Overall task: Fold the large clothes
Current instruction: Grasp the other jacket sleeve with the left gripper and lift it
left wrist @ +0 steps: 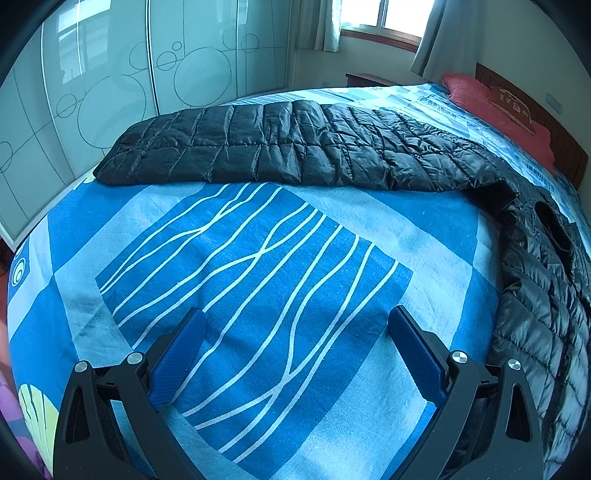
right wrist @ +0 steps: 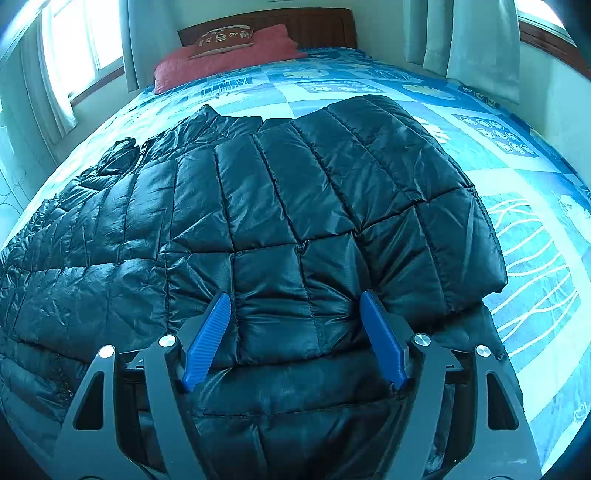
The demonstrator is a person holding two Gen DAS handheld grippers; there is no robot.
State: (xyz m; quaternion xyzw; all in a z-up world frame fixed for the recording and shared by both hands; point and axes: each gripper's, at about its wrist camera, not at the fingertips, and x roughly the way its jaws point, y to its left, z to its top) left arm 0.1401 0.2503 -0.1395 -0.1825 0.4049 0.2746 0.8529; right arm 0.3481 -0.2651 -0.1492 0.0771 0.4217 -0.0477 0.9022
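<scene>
Landmark: bed (left wrist: 258, 258). Quilted jacket (right wrist: 280, 206) spread on bed; one sleeve (left wrist: 280, 147) stretched across, toward wardrobe (left wrist: 110, 74) side. Pillow (right wrist: 229, 59) at head end, against headboard (right wrist: 314, 26), beyond jacket. Left gripper (left wrist: 297, 325) over bare cover near foot end, jacket to its right. Right gripper (right wrist: 295, 306) over jacket's near edge.

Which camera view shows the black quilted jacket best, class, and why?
The right wrist view: the black quilted jacket fills the frame, its body and collar visible. The left wrist view shows only a long sleeve stretched across the bed and the body's edge at right.
</scene>
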